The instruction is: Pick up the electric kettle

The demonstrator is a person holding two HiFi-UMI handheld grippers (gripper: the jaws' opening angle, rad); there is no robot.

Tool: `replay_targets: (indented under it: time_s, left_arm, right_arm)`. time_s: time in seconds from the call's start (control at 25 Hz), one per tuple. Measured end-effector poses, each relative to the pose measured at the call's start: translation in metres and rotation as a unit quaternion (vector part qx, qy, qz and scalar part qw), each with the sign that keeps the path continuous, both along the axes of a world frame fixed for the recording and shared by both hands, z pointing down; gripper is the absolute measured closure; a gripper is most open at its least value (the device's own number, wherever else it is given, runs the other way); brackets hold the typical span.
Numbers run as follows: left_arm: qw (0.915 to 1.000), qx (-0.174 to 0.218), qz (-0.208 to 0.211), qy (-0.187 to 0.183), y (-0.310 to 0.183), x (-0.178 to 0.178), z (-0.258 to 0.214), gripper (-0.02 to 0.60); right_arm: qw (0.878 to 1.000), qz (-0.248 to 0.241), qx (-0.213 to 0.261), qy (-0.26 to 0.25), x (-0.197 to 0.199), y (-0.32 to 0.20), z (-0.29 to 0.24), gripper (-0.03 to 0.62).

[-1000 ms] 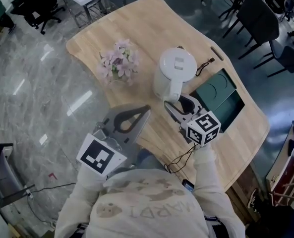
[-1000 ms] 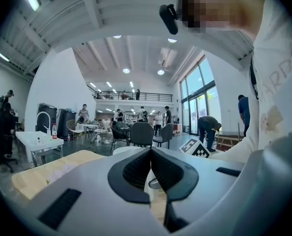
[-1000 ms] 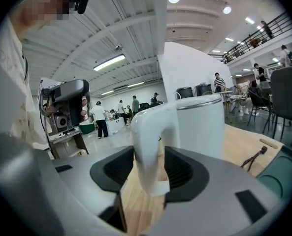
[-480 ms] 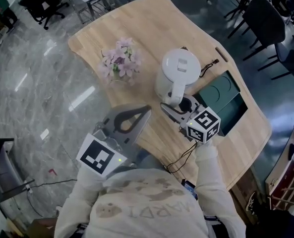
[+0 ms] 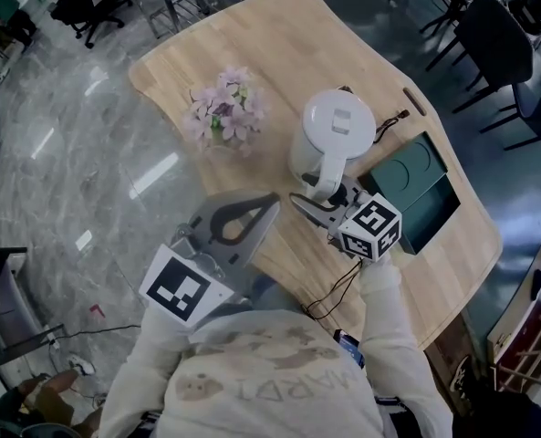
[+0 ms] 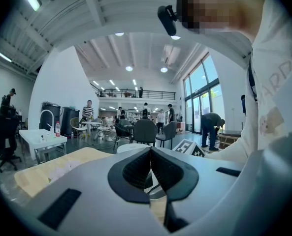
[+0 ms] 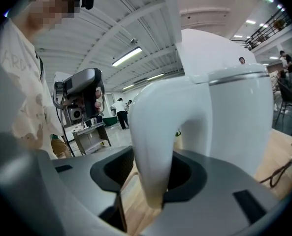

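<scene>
A white electric kettle (image 5: 334, 130) stands upright on the pale wooden table (image 5: 288, 44), its handle turned toward me. My right gripper (image 5: 319, 200) is open, with one jaw on each side of the handle. In the right gripper view the kettle (image 7: 224, 117) fills the frame and its handle (image 7: 153, 141) sits between the dark pads (image 7: 111, 173) with little room to spare. My left gripper (image 5: 268, 203) is shut and empty, held off the table's near edge to the left of the kettle. The left gripper (image 6: 150, 154) looks over the table toward the hall.
A vase of pink flowers (image 5: 223, 115) stands left of the kettle. A dark green case (image 5: 416, 185) lies just right of it, and a black cable (image 5: 389, 121) runs behind. Another thin cable (image 5: 334, 295) hangs off the near edge. Black chairs (image 5: 489, 35) stand beyond the table's right side.
My right gripper has slid forward, so the kettle's handle now sits deeper between its jaws. The kettle stays on the table. The left gripper has not moved.
</scene>
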State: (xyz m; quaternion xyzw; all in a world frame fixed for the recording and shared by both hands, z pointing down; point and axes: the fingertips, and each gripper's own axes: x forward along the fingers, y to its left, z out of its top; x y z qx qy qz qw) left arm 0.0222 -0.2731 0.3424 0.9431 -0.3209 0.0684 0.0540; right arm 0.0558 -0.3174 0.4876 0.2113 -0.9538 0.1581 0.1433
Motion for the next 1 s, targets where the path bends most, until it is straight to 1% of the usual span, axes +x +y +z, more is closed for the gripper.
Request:
replay_targets:
  time_s: [0.24, 0.52, 0.72, 0.8, 0.88, 1.0]
  left_arm:
    - [1.0, -0.003, -0.001, -0.001, -0.001, 0.0, 0.003, 0.571]
    - [1.0, -0.007, -0.004, -0.002, -0.002, -0.001, 0.005, 0.571]
    - [1.0, -0.006, -0.006, -0.003, -0.002, -0.001, 0.005, 0.571]
    - [0.9999, -0.007, -0.008, -0.003, -0.002, -0.002, 0.005, 0.571]
    - [0.9999, -0.008, -0.009, -0.004, -0.002, -0.002, 0.006, 0.571]
    - [0.9999, -0.008, -0.011, -0.006, -0.002, -0.004, 0.006, 0.571]
  right_arm:
    - [1.0, -0.013, 0.002, -0.004, -0.002, 0.001, 0.002, 0.413]
    - [0.999, -0.041, 0.005, 0.006, -0.009, 0.004, 0.005, 0.413]
    - [0.999, -0.044, 0.016, 0.007, -0.016, 0.001, 0.004, 0.414]
    - [0.999, -0.033, 0.024, 0.012, -0.015, -0.003, 0.004, 0.436]
    - [0.999, -0.02, 0.032, 0.016, -0.014, -0.008, 0.005, 0.491]
    - [0.999, -0.014, 0.038, 0.016, -0.014, -0.009, 0.005, 0.496]
